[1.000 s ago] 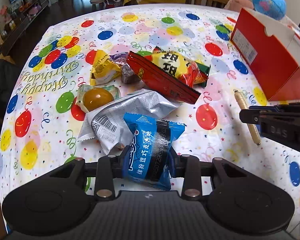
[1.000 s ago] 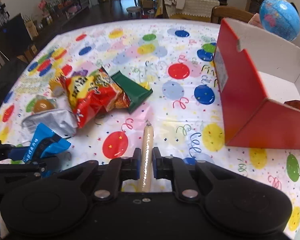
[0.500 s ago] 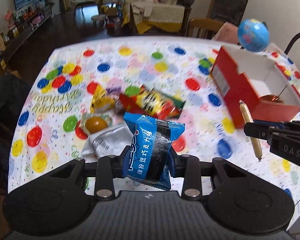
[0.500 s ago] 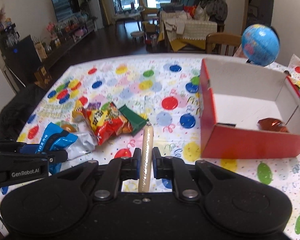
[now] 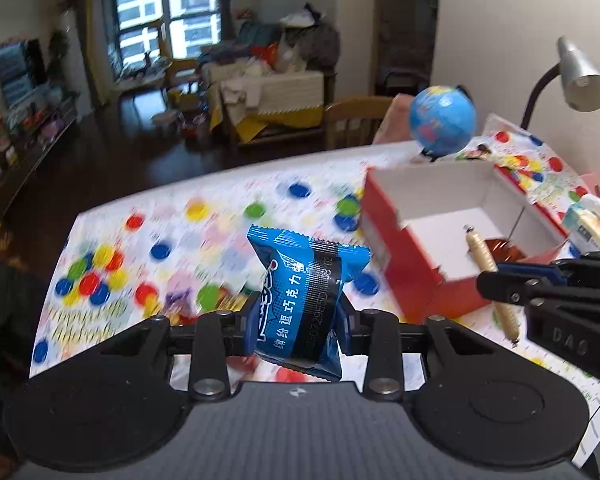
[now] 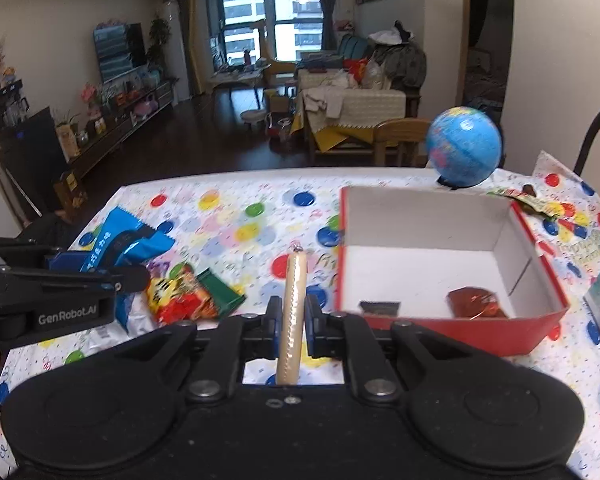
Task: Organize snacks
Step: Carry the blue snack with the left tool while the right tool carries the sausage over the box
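Now your left claw (image 5: pixel 296 322) grips the blue snack pack (image 5: pixel 300 300) above the tabletop (image 5: pixel 204 236). Right claw (image 6: pixel 291 322) clamps the sausage stick (image 6: pixel 292 312), w/ red box (image 6: pixel 460 332) just beside.

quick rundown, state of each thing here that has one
left tongs: shut on the blue snack pack, held above the table
right tongs: shut on the sausage stick, upright
red box: open, a brown wrapped snack and a small dark packet lying inside
red and yellow chip bag: lying on the table
desk lamp: looks unlit
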Demonstrator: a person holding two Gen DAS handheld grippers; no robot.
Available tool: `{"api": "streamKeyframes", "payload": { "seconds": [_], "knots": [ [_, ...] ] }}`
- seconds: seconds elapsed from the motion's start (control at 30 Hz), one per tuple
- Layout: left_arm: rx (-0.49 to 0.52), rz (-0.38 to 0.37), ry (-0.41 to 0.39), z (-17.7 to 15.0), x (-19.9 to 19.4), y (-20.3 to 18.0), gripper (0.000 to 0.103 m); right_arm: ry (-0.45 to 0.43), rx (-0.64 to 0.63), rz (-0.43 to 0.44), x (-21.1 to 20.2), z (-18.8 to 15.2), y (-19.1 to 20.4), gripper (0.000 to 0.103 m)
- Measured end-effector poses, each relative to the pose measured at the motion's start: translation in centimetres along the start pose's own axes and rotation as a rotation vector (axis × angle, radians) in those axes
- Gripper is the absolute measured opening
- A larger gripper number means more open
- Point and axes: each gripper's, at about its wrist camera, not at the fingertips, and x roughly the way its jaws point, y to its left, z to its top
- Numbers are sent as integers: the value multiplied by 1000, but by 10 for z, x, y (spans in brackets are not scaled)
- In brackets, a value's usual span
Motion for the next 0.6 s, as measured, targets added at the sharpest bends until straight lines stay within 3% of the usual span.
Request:
{"api": "streamKeyframes", "payload": {
  "seconds": [0.23, 0.6],
  "knots": [
    [80, -28, -47, 36, 12, -43, 36, -44, 9, -46, -5, 16, -37, 10],
    [80, -109, 19, 70, 58, -97, 36, -42, 57, -123, 4, 30, -119, 10]
  ]
}}
